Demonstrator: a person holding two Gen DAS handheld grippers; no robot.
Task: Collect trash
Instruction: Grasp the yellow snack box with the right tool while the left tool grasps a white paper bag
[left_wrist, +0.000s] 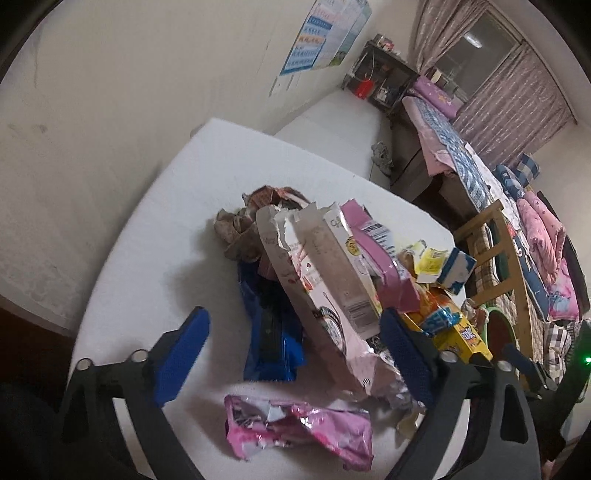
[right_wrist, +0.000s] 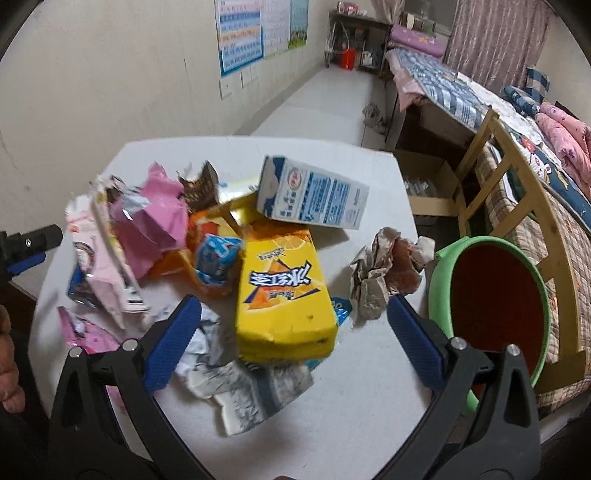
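Nothing collected yet, by the look of it. Nearest in the left wrist view: left gripper (left_wrist: 295, 350) with fingers wide and empty, pink foil wrapper (left_wrist: 299, 432) lying flat on the table (left_wrist: 155, 229) just beneath. Nearest in the right wrist view: right gripper (right_wrist: 295, 339) likewise spread wide, holding nothing, crumpled grey-white wrapper (right_wrist: 243, 387) below and yellow drink carton (right_wrist: 284, 295) between the fingers but untouched. Further on: torn pink-white box (left_wrist: 325, 273), blue wrapper (left_wrist: 269, 332), blue-white milk carton (right_wrist: 314, 195), crumpled paper wad (right_wrist: 388, 266), all heaped or scattered on the table. Beside the table edge: green bin (right_wrist: 491, 302), red interior apparently bare. Whole pile left to move, judging from this.
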